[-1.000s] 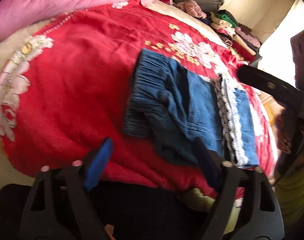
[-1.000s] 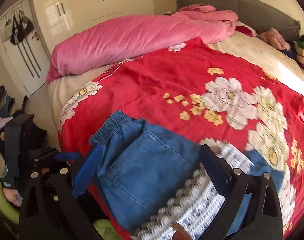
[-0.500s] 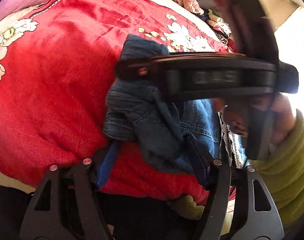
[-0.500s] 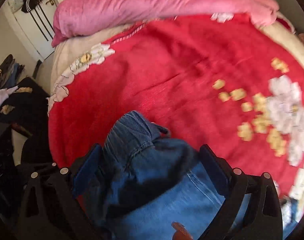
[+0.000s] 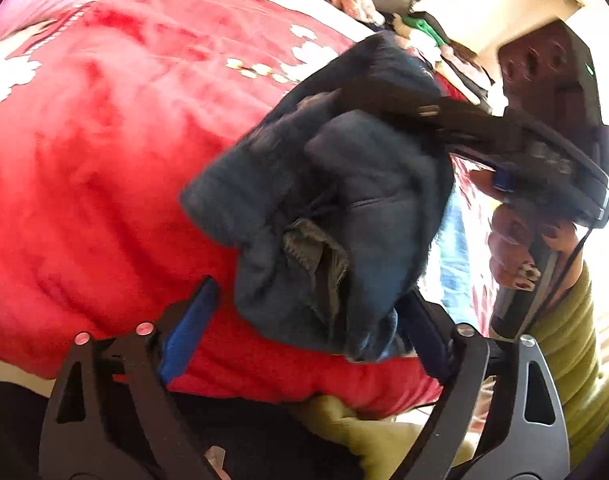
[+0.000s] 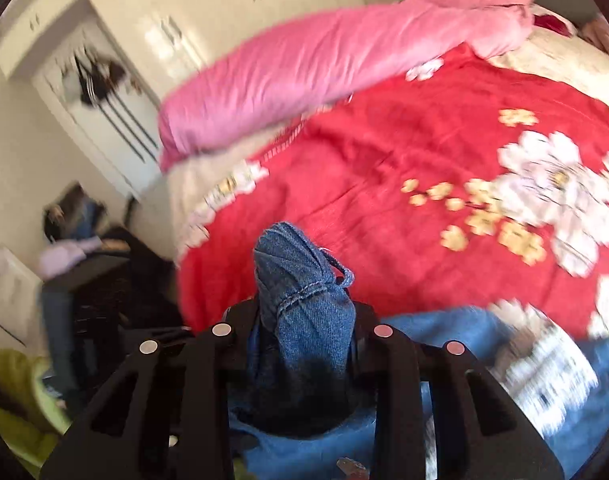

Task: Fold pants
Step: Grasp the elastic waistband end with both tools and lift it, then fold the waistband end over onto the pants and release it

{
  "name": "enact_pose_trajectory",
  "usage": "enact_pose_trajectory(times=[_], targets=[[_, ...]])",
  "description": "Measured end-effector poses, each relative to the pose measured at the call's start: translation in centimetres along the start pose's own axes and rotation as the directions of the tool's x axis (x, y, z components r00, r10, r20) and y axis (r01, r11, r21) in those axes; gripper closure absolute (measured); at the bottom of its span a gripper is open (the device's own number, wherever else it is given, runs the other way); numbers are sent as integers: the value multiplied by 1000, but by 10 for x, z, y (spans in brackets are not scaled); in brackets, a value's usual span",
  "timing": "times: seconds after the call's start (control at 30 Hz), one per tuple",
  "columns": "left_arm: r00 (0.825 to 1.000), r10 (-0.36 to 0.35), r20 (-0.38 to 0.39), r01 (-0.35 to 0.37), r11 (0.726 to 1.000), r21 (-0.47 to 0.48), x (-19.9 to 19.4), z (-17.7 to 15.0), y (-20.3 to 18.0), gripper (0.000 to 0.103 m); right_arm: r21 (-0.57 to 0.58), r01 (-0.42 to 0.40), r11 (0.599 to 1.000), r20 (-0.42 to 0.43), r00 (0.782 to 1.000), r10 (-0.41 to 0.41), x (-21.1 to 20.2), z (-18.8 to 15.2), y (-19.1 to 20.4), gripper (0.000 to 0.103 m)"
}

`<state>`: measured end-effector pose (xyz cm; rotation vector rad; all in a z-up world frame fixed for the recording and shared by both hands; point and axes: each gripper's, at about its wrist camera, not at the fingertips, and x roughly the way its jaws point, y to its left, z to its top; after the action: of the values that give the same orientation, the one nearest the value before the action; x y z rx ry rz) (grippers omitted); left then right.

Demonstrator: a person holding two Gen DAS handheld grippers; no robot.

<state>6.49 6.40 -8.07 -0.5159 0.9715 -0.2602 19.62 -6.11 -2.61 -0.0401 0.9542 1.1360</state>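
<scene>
black tongs (image 5: 308,334), blue pads (image 5: 186,338), olive ribbed sleeve (image 5: 572,344)

My big bed (image 6: 384,208) has a red blanket with white and yellow flowers. A long pink pillow (image 6: 324,68) lies across its far end. Blue denim pants with white lace trim (image 6: 504,356) lie partly on the blanket.

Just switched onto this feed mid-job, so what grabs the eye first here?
The right claw, closing, has a bunched fold of the blue denim pants between its fingers, lifted off the bed. Under it spreads the bright red flowered blanket, with a pink pillow along its far edge. The left claw stands wide, opening, beneath the hanging denim.
</scene>
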Motion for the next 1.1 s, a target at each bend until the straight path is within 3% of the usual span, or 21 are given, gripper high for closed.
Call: enact_pose_trajectory(times=[0.17, 0.27, 0.3, 0.33, 0.37, 0.4, 0.53, 0.6, 0.7, 0.8, 0.87, 1.0, 1.1], targets=[[996, -83, -42, 86, 993, 85, 9, 11, -48, 21, 62, -20, 998, 91, 996, 14, -49, -14, -20, 73], [991, -122, -46, 127, 982, 140, 13, 14, -77, 21, 102, -15, 995, 152, 988, 0, -77, -26, -33, 67], [989, -137, -48, 143, 976, 163, 15, 13, -89, 21, 120, -8, 993, 177, 984, -14, -88, -32, -38, 57], [987, -150, -54, 157, 970, 184, 18, 13, -97, 21, 145, 12, 989, 203, 978, -41, -101, -40, -44, 37], [986, -156, -61, 166, 964, 209, 21, 10, -106, 21, 175, 31, 984, 229, 971, -72, -112, -49, -49, 26], [986, -156, -67, 167, 957, 238, 24, 6, -114, 21, 210, 41, 977, 253, 963, -95, -122, -59, -55, 18], [983, -131, -128, 168, 924, 343, 44, -18, -140, 21, 370, 123, 921, 245, 943, -225, -147, -105, -81, 16], [983, -106, -150, 157, 911, 383, 49, -29, -148, 21, 443, 123, 888, 218, 946, -240, -148, -127, -90, 12], [987, -55, -152, 116, 894, 433, 54, -41, -152, 20, 476, 116, 872, 191, 954, -231, -141, -142, -92, 8], [987, -40, -153, 103, 895, 433, 55, -44, -150, 19, 454, 194, 870, 128, 951, -280, -120, -138, -89, 9], [988, -36, -149, 98, 896, 434, 58, -43, -151, 19, 411, 201, 889, 117, 956, -271, -111, -133, -85, 54], [991, -15, -130, 72, 892, 446, 60, -44, -152, 18, 336, 166, 927, 189, 953, -238, -117, -117, -72, 68], [991, -22, -132, 79, 891, 447, 61, -45, -154, 18, 352, 244, 904, 144, 940, -309, -121, -122, -80, 68]])
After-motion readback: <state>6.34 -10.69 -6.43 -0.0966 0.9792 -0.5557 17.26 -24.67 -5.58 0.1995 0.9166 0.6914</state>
